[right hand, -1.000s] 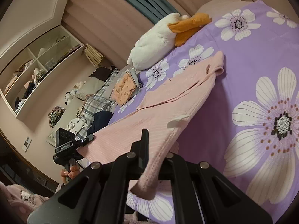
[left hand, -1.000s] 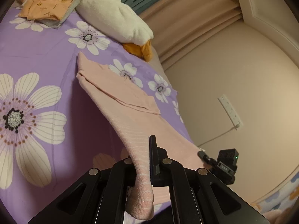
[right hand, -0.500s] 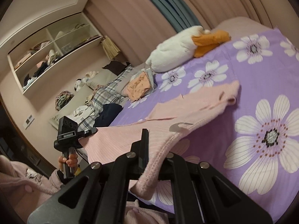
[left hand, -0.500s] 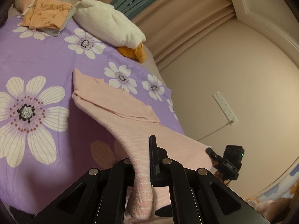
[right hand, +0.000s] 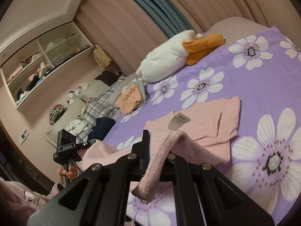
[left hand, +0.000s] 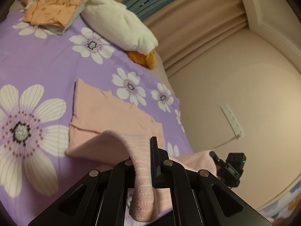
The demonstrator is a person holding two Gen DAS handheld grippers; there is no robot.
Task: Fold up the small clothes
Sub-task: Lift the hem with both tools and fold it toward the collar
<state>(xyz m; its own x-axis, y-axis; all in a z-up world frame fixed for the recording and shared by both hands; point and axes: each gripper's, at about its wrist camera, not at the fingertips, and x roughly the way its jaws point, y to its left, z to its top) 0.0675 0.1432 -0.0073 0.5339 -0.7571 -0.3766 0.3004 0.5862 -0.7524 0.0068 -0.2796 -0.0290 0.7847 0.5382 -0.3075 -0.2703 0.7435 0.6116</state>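
My black frames are hiding where both jaws are pinching the pink top (left hand: 105, 113); it is lying half folded on the bed (left hand: 47, 62).

A ribbed hem of the pink garment (right hand: 210, 120) is clamped between the jaws of the right hand-held gripper (right hand: 156, 150), its end drooping below. The far half is spread on the purple flowered bedsheet (right hand: 263, 71), a grey label (right hand: 177, 121) showing. At the left, the left hand-held gripper (right hand: 65, 146) is held by a hand (right hand: 68, 173), with pink cloth beside it. A white and orange plush toy (right hand: 169, 62) is seen behind.
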